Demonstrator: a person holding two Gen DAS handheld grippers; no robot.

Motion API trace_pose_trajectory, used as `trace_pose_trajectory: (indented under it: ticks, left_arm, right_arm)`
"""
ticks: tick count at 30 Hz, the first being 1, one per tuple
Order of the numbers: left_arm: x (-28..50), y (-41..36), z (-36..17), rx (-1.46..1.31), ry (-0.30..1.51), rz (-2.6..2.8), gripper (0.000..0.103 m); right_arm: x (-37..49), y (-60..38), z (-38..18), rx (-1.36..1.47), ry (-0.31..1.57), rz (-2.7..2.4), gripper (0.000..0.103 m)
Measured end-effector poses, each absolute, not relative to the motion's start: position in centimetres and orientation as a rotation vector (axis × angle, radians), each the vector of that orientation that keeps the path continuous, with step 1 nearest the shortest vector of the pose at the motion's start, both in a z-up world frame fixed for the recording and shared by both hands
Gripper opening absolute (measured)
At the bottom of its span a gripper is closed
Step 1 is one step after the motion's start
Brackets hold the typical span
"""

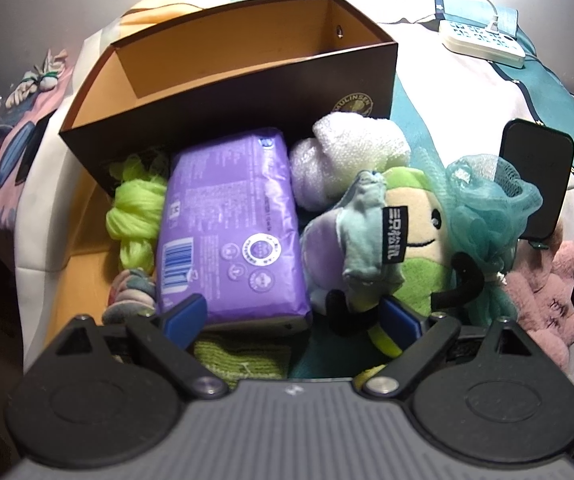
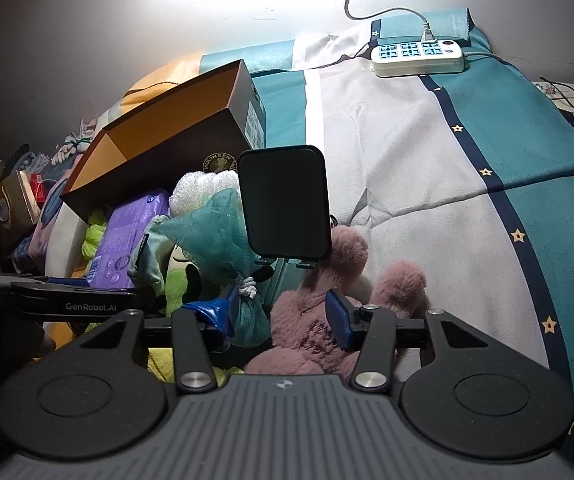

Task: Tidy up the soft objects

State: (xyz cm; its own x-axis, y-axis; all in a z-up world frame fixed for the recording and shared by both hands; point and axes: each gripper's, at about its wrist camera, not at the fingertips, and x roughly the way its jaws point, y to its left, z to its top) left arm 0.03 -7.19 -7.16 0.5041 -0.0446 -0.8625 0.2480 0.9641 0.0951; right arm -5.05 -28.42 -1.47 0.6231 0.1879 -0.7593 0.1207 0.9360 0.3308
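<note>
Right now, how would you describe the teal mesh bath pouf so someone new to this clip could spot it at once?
Start at the big open brown cardboard box with the orange inside on the bed. In front of its right corner lies a heap of soft things; the teal mesh bath pouf sits at the heap's right side, between the green plush toy and the pink furry plush. It alone is see-through netting, tied with white cord.

Box logo (probably) reads MULINSEN.
</note>
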Motion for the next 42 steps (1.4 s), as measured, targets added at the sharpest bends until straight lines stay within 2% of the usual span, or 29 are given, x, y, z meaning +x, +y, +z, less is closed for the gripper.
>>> trace_pose_trajectory:
  ticks: [6,11,18,42]
  left_arm:
    - [-0.7,-5.7,-7.0,0.195,0.998,-0.213,0.088]
    - [-1.7,-5.3,-6.7,0.180,0.950,-0.299,0.093]
    - [-1.1,-6.5,-6.8,0.171,0.877,-0.393,0.093]
    - [1.7,-6.1,-7.1,0.124,0.971,-0.321,0.093]
  right_arm:
    - [-5.6,-28.2,-1.3,0.358,0.895,0.052,0.028]
    - [-5.8,-28.1,-1.2,0.360,0.890,0.055,0.027]
    - [-5.5,-27.5,-1.2,0.359,0.877,0.077,0.024]
    - [-3.1,-26.5,-1.1,0.392,0.909,0.057,0.023]
